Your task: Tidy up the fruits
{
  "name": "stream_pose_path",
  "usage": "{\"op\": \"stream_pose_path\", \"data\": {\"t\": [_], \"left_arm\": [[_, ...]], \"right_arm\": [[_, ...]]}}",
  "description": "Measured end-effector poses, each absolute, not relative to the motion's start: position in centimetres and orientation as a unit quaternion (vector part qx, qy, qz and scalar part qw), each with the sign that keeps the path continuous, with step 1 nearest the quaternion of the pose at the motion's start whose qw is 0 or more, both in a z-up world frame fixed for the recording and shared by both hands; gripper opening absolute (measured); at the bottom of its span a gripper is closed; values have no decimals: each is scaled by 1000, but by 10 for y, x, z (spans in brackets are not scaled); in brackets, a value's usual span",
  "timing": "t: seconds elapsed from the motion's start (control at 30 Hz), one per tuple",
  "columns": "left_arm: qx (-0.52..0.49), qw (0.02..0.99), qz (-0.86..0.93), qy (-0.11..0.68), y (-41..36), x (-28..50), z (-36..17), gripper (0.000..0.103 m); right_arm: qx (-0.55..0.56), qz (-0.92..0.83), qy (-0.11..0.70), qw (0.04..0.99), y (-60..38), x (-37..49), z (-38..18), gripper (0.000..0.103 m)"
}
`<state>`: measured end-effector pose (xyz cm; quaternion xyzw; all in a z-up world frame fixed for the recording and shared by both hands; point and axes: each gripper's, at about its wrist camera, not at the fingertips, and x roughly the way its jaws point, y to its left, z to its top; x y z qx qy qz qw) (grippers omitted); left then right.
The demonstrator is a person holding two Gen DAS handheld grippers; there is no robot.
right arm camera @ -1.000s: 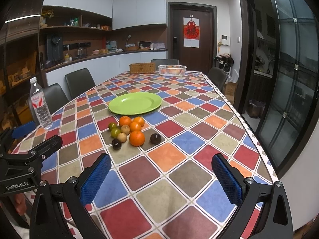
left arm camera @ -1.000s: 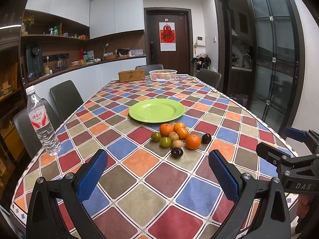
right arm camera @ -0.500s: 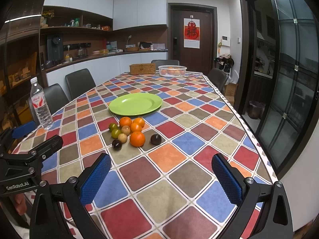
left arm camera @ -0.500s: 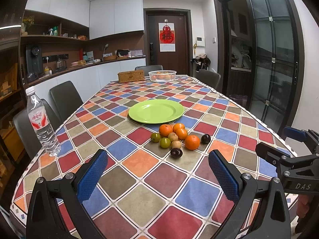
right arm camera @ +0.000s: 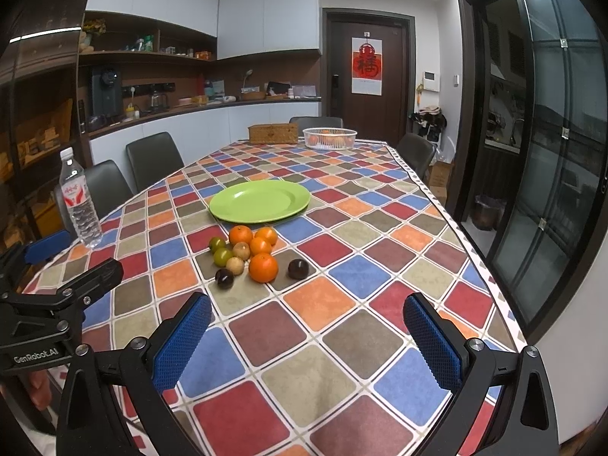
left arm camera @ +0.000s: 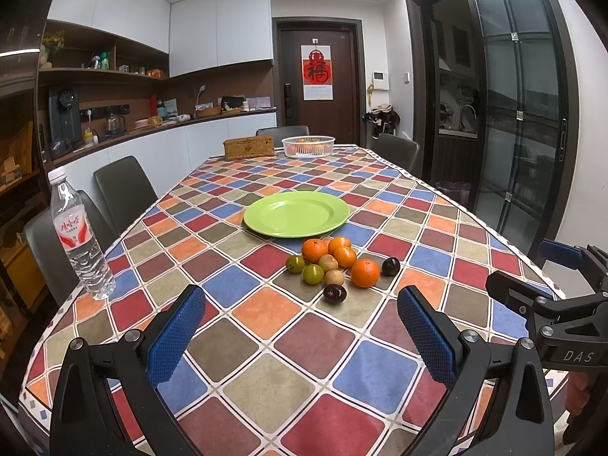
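Both grippers hover over the near end of the checked tablecloth point(left arm camera: 266, 380), so no fruit has been picked yet and the reach is only starting, by my reading. The left gripper point(left arm camera: 300, 326) is spread wide and empty; the right gripper point(right arm camera: 307, 330) likewise. The fruit cluster point(left arm camera: 334, 266) lies ahead of both, slightly left of the right gripper's line, with the empty green plate point(left arm camera: 296, 212) just beyond it. The nearest dark plum point(left arm camera: 334, 292) looks easiest: advance, straddle it, close gently so it doesn't roll.
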<state>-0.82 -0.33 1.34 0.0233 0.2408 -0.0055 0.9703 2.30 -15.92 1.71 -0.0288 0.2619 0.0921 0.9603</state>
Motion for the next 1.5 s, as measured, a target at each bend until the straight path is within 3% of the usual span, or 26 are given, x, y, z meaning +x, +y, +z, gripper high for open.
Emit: {"op": "stream_pose_path", "data": {"t": [0.87,1.23,1.5], "left_arm": [[43,969,-18,244,-7,3,12,102],[64,964,-44,256,-8,33,-7,85],[88,955,-78,273,-8,53,-23,69]], "right_arm": [[-52,112,259,958,-151,32,4,102],[-91,152,254,951,-137,61,-7,99],[-133,189,271,934,-123,91,-19,88]]}}
